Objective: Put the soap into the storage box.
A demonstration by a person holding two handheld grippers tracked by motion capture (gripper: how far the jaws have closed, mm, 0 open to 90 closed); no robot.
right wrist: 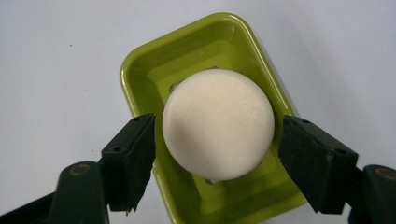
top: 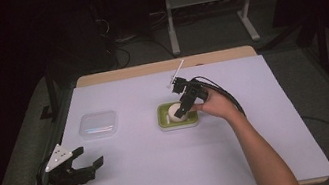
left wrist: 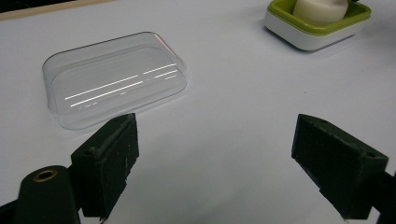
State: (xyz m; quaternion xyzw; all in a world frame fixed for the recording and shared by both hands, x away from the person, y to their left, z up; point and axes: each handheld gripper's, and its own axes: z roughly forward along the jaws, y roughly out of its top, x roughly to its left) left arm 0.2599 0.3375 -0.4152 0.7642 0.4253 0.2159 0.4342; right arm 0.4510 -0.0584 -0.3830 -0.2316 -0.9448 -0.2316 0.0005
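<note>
White paper covers the table [top: 166,173], with dark floor beyond at the top of the frame. Left of centre lies a clear lid [top: 99,124], untouched. At centre sits the green soap dish [top: 178,122] with the round soap [top: 176,111] in it. Over it hangs the right gripper [top: 180,113], jaws apart either side of the soap, seemingly not clamped. At lower left the left gripper [top: 91,164] waits with jaws spread. Covering the dish looks undone.

left tool [top: 88,162] jaws apart, low | right tool [top: 179,112] jaws apart, angled down
</note>
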